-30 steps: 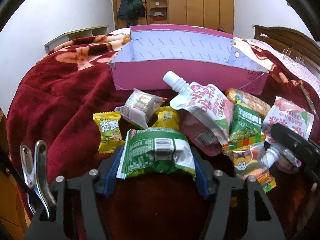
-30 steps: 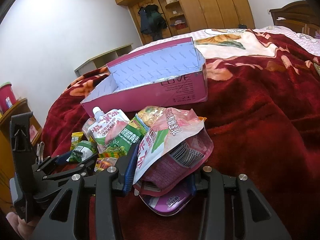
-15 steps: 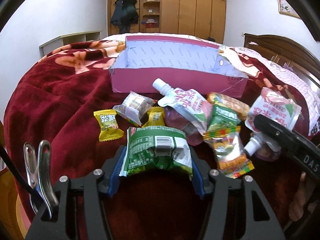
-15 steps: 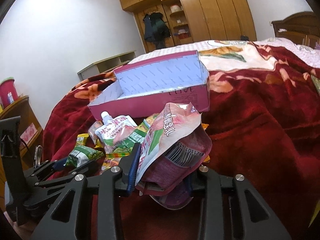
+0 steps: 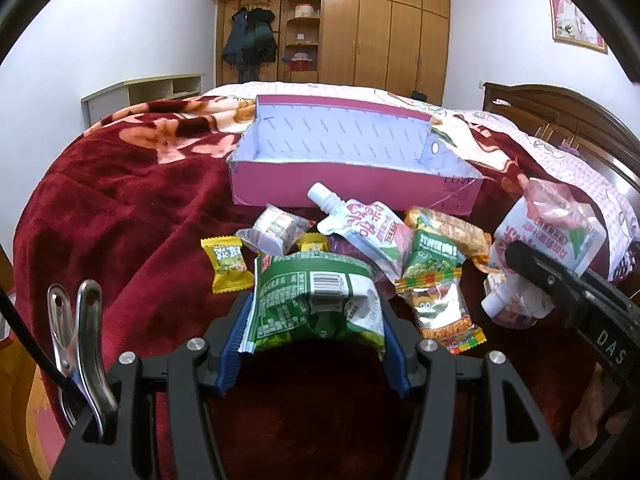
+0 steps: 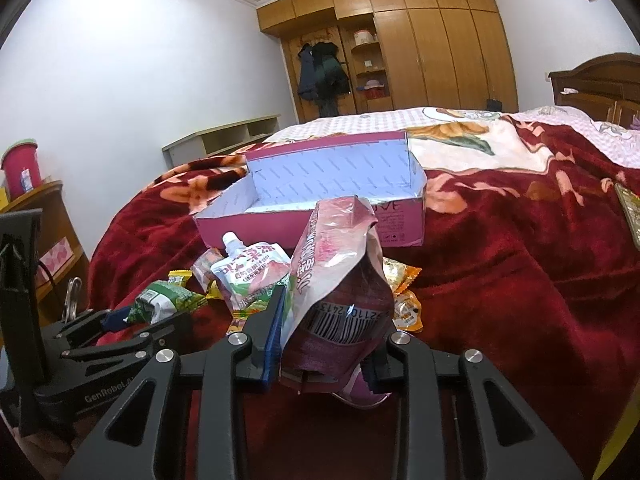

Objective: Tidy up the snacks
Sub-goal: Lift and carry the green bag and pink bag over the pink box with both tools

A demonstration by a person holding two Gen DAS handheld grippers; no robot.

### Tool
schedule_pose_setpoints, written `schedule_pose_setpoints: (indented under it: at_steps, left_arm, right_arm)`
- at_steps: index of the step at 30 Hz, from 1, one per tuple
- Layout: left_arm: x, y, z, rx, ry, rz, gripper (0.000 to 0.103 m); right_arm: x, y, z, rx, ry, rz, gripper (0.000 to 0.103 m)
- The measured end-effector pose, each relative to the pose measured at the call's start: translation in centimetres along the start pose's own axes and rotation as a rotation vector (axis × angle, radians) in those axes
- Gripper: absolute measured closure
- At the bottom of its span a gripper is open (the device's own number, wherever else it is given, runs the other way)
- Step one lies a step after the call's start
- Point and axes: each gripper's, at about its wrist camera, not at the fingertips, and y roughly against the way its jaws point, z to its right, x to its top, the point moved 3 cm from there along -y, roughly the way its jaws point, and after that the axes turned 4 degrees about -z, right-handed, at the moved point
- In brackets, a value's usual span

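My left gripper (image 5: 316, 316) is shut on a green snack packet (image 5: 314, 298) and holds it above the red blanket. My right gripper (image 6: 326, 328) is shut on a pink spouted drink pouch (image 6: 340, 284), held upright and lifted; it also shows in the left wrist view (image 5: 548, 240). An open pink box (image 5: 352, 160) with a white lining stands beyond the snacks, also in the right wrist view (image 6: 320, 196). Loose snacks lie before it: a second spouted pouch (image 5: 368, 232), a yellow candy (image 5: 228, 262), a clear-wrapped biscuit pack (image 5: 276, 226), a green gummy pack (image 5: 436, 264).
The snacks lie on a bed with a red floral blanket (image 5: 120, 208). A wooden headboard (image 5: 568, 120) is to the right, a wardrobe (image 5: 360, 28) at the back, a low shelf (image 5: 144, 92) at the left. A metal clip (image 5: 76, 328) hangs on my left gripper.
Both grippers have risen and pulled back with their loads. The green packet and the pink pouch now sit higher above the blanket, and the box interior shows more.
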Motion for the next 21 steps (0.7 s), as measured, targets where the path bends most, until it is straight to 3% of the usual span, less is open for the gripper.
schedule_pose_setpoints:
  at_steps: [12,21]
  left_arm:
    - [3.3,0.8,0.3,0.011,-0.030,0.057,0.042]
    - [7.5,0.4,0.3,-0.007,-0.027,0.109,0.042]
  right_arm:
    - [1.7,0.7,-0.2,-0.003,0.027,0.012,0.071]
    - [3.5,0.0,0.6,-0.011,0.030,-0.004,0.071]
